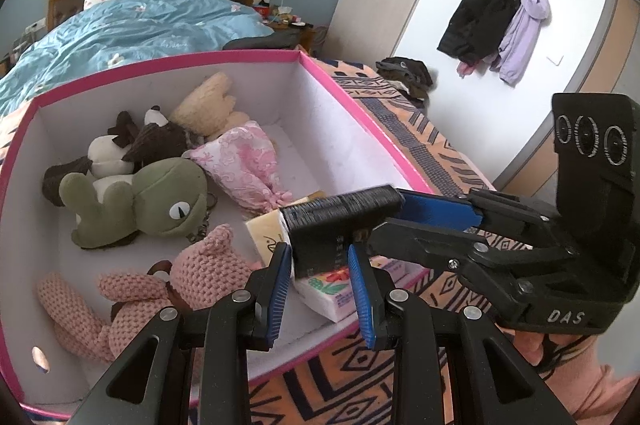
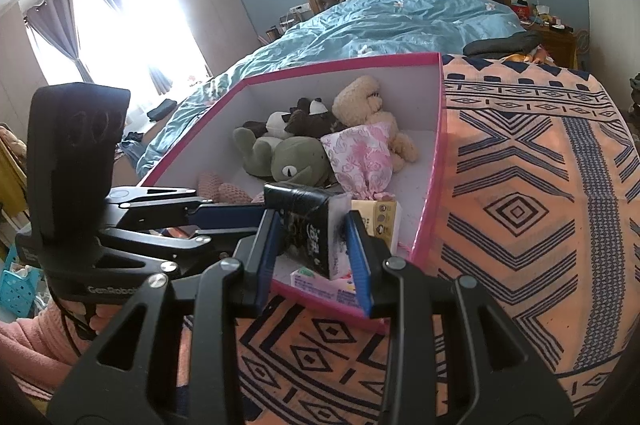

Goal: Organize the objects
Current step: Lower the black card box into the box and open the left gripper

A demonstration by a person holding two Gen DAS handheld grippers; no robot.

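Observation:
A black tissue pack hangs over the near right corner of a pink-rimmed white box. My left gripper is shut on it from one side, blue pads against its faces. My right gripper is shut on the same pack from the other end. Below it in the box lie a yellowish pack and a white flowered pack. A green frog plush, a pink crochet toy, a pink pouch and other plush toys fill the box.
The box sits on an orange blanket with dark geometric patterns. A bed with a blue duvet lies behind. Coats hang on the white wall and folded clothes lie at the blanket's far end. Pink-sleeved hands hold both grippers.

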